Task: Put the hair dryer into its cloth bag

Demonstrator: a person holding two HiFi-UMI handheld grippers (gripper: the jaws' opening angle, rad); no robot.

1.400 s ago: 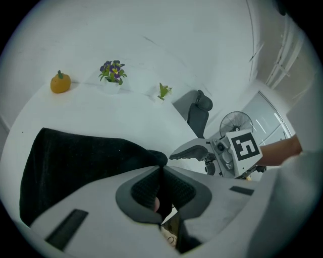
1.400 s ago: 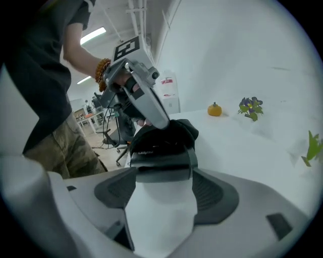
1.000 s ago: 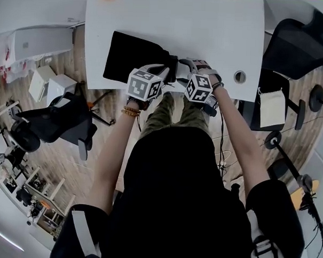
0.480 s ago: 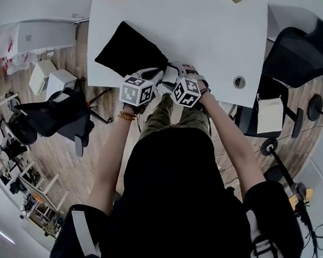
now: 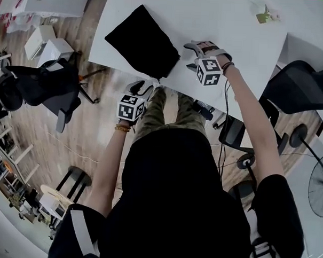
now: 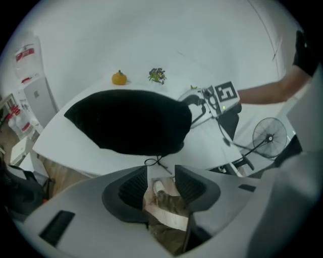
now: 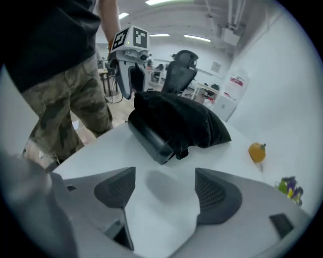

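Hair dryer (image 7: 150,137) sits mostly inside black cloth bag (image 7: 187,121) on white table (image 5: 238,33), one end poking out. Left gripper (image 6: 161,182) jaws just been opening, nothing between. Right gripper (image 7: 164,189) wide apart, empty.

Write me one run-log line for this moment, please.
left gripper: jaws just been opening, nothing between | right gripper: jaws open, empty | hair dryer: end sticks out of cloth bag | cloth bag on table
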